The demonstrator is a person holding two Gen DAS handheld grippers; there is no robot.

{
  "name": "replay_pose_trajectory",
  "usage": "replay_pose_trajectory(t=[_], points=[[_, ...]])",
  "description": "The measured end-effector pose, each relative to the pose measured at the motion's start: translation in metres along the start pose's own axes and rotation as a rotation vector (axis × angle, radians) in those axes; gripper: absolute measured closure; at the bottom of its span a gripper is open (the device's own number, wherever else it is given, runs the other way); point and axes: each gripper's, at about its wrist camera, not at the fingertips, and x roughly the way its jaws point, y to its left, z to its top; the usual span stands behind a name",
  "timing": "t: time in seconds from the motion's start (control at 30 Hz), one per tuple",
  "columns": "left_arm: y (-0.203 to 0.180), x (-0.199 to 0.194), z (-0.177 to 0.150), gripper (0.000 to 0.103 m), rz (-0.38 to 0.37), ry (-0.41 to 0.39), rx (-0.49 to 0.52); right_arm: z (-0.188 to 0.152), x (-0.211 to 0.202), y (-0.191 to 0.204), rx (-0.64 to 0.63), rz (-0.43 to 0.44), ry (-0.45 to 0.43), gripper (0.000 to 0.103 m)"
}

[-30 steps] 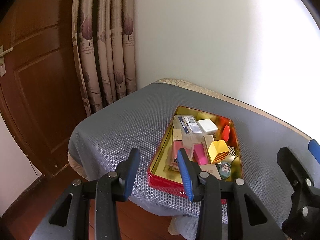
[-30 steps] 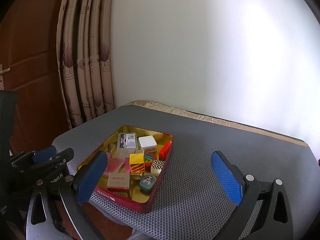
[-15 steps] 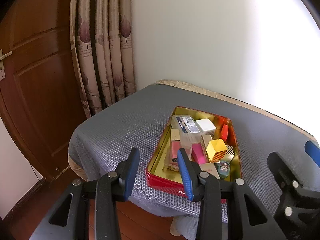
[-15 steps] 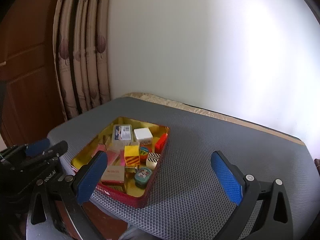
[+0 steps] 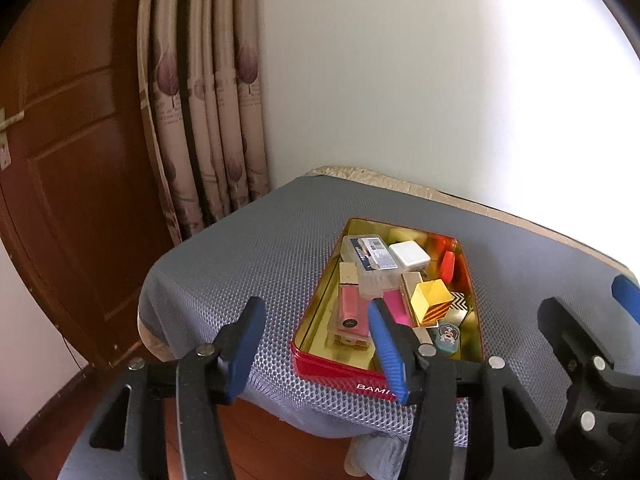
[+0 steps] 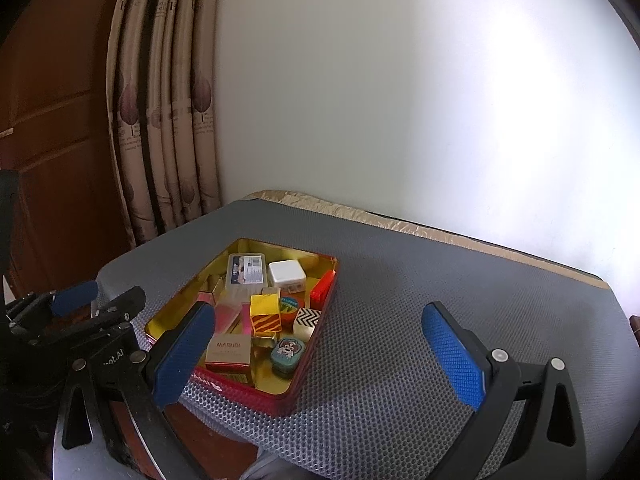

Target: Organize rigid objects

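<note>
Beyond both tongs' tips, red tin [image 5: 340,368] of boxes

**A Bright Room With a Brown Door**

The wall [image 5: 400,80] is plain and white, with bright light on its right side. A tan curtain [image 5: 208,120] with purple leaf shapes hangs in the corner. Next to it is a brown wooden door [image 5: 72,160]. A table [image 6: 400,280] with a grey bumpy cover stands by the wall. The floor [image 5: 256,440] is brown wood.

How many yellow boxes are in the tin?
1: the yellow box with orange stripes sits in the middle of the tin, beside the zigzag box. More could be hidden under the pile.
</note>
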Motion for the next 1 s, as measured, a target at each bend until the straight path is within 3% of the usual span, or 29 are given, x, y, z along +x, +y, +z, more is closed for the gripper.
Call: replay_pose_trajectory(t=[0.17, 0.33, 1.0], points=[[0.0004, 0.0055, -0.0002, 0.046, -0.015, 0.032, -0.005, 0.0001, -0.0011, 0.0, 0.0, 0.002, -0.003, 0.0], [-0.0009, 0.0024, -0.0004, 0.045, -0.002, 0.003, 0.007, -0.0002, -0.0011, 0.0004, -0.001, 0.0, -0.002, 0.0], [0.0071, 0.0014, 0.0027, 0.045, 0.002, 0.016, -0.016, 0.0023, -0.0048, 0.0015, 0.024, 0.002, -0.005, 0.0]])
